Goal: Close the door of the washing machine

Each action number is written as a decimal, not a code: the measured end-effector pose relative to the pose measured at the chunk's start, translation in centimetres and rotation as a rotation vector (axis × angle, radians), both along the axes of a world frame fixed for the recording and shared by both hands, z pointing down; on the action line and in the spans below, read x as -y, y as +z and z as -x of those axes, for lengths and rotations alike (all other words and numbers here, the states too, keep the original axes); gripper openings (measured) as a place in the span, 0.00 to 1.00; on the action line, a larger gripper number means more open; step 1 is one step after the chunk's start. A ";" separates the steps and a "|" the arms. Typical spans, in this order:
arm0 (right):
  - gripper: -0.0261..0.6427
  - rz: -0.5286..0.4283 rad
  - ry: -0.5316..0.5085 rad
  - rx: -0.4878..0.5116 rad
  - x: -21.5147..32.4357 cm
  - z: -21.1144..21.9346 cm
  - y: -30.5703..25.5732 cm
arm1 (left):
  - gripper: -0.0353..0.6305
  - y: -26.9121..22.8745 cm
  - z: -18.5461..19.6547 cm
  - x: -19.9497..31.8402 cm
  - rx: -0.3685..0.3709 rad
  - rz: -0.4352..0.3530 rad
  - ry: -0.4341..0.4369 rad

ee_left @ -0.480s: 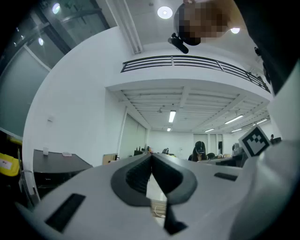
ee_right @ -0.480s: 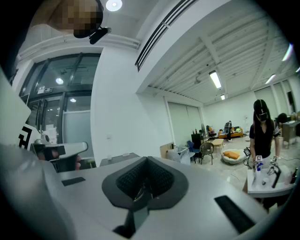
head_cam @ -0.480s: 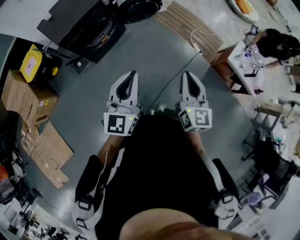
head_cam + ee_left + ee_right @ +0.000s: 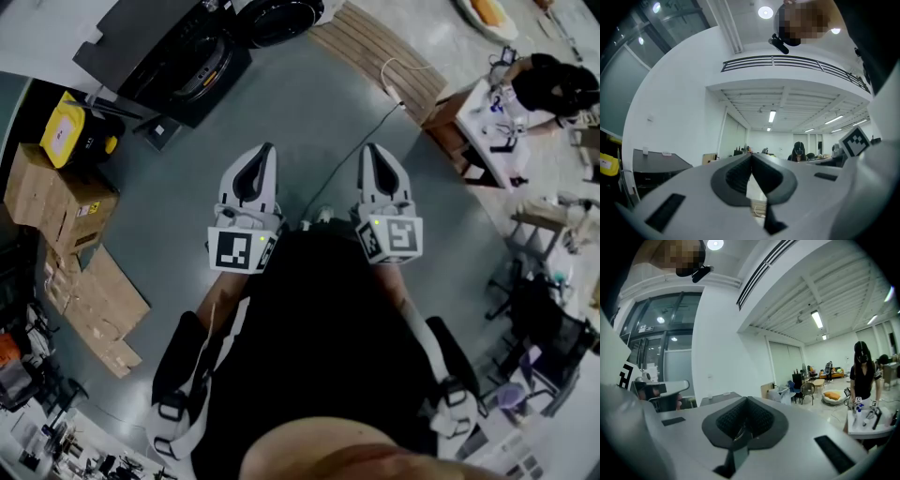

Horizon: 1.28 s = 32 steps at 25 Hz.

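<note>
Left tongs [image 4: 265,150] and right tongs [image 4: 373,150] are both closed on nothing. They are held side by side before the person's torso, pointing roughly level. This is judged a carrying posture on approach. The washing machine [image 4: 173,61] stands well ahead to the left, its round door [image 4: 281,17] apparently swung open and untouched.

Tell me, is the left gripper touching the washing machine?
Apart. The head view shows a stretch of bare grey floor between the left gripper and the washing machine.
</note>
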State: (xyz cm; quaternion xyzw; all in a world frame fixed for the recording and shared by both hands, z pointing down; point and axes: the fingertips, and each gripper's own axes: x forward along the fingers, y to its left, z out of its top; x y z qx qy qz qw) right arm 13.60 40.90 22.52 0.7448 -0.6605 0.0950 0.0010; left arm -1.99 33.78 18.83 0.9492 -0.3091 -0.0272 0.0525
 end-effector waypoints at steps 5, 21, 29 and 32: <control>0.07 -0.057 0.016 0.015 0.1 0.5 -0.7 | 0.06 0.4 0.6 0.1 0.012 0.002 0.011; 0.30 0.024 0.043 0.023 2.0 6.0 1.7 | 0.06 0.9 5.3 2.0 -0.018 0.020 0.061; 0.30 0.020 0.086 0.016 2.3 8.7 1.5 | 0.06 2.2 7.8 2.6 -0.008 0.025 0.116; 0.30 0.022 0.091 0.013 2.6 8.9 1.6 | 0.06 2.0 8.3 3.0 -0.031 0.036 0.107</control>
